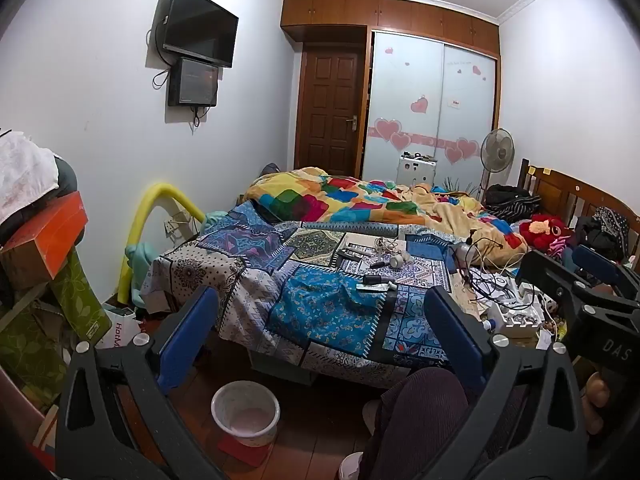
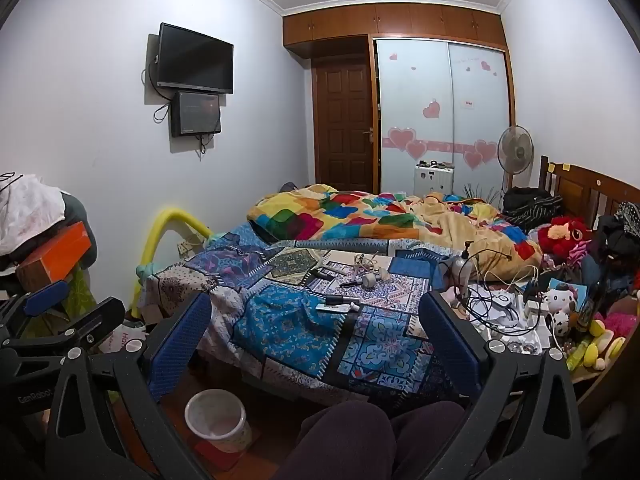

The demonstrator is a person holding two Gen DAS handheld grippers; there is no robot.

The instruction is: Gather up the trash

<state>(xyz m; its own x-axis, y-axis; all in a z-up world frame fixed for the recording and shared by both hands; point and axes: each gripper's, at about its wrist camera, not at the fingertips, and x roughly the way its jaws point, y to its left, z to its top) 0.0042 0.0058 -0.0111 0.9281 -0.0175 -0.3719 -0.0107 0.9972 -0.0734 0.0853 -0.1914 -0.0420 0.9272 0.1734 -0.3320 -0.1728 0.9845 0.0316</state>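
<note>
Both jaws wide apart and empty on left hand-held gripper (image 1: 320,336) and right hand-held gripper (image 2: 316,340); mid-frame bed (image 2: 280,328) litter, small tubes (image 2: 340,307), probably light, stiff, slippery—best pinched mid-body.

One white bin (image 1: 245,411) on the floor, two wall screens (image 1: 199,26) – one patchwork quilt (image 1: 360,204), one standing fan (image 1: 497,150)
</note>
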